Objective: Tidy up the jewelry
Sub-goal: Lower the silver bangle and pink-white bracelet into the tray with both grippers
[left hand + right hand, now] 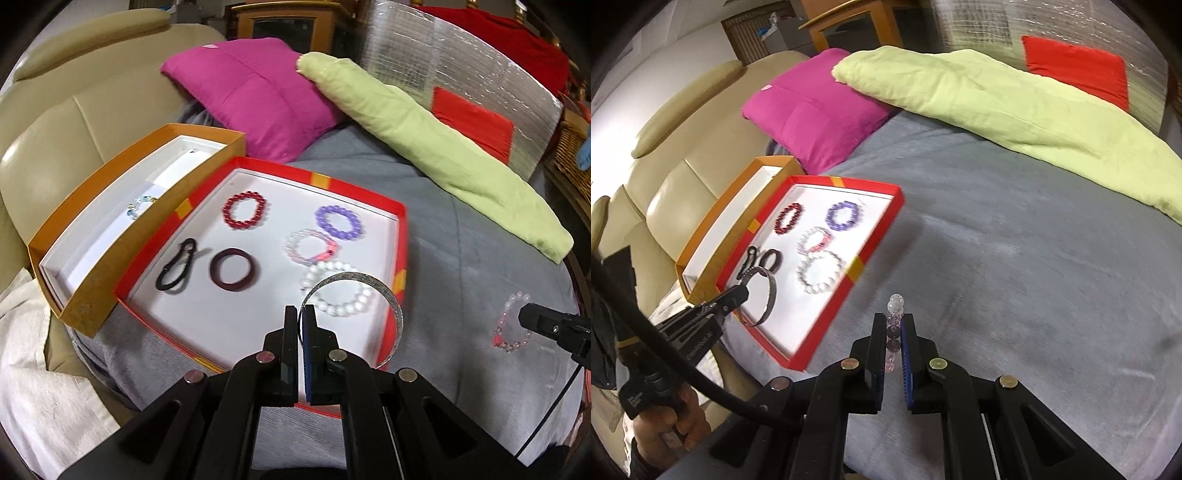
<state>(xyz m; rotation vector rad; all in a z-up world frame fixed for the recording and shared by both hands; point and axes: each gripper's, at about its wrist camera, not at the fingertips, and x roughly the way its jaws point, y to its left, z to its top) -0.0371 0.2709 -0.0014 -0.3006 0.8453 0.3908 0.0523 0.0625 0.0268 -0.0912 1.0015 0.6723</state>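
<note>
Left gripper (300,314): jaws closed on the rim of a glitter bangle (391,302), held above the red tray (400,236) near its right edge, over the white bead bracelet (345,291). Right gripper (894,325): clamped on a clear-and-pink bead bracelet (896,303), apparently off the grey blanket (1015,258), right of the tray. Best practice: lower each over bare tray floor, clear of neighbours, before releasing.

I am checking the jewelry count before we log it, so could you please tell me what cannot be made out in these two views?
- Orange cardboard box: in the left wrist view its near wall hides most of a pale blue beaded piece; too small in the right wrist view.
- Clear-and-pink beaded bracelet: edge-on between the right claw fingers; the left wrist view shows it blurred.
- Silver glitter bangle: its lower arc is behind the left claw.
</note>
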